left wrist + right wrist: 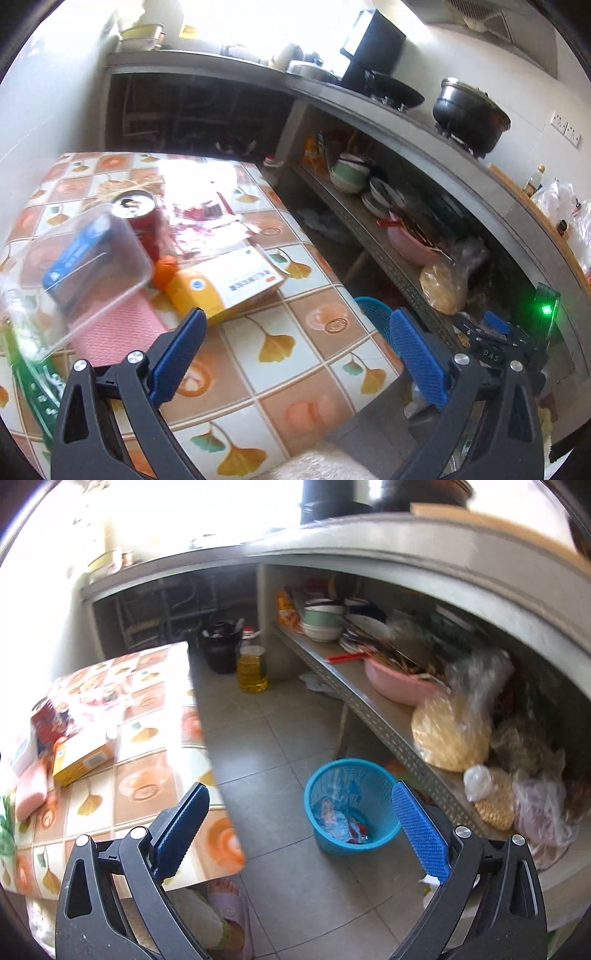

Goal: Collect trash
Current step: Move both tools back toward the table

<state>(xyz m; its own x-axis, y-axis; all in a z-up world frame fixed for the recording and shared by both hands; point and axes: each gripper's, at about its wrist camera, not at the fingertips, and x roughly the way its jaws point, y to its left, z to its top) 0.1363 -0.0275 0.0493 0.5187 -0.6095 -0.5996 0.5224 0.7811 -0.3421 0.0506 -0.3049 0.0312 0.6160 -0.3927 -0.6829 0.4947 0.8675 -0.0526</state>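
Trash sits on the counter (325,317), mid-left of the left view: yellow box (225,284), red can (142,218), clear tray (74,273). The bin (351,805) stands on the floor just off the counter's edge, a few wrappers already inside. My guess for the next grab: take the box first, since it's closest, and come in across its narrow side. Left claw (295,354) is spread wide and empty over bare counter. Right claw (299,830) is also spread wide and empty, above the floor near the bin.
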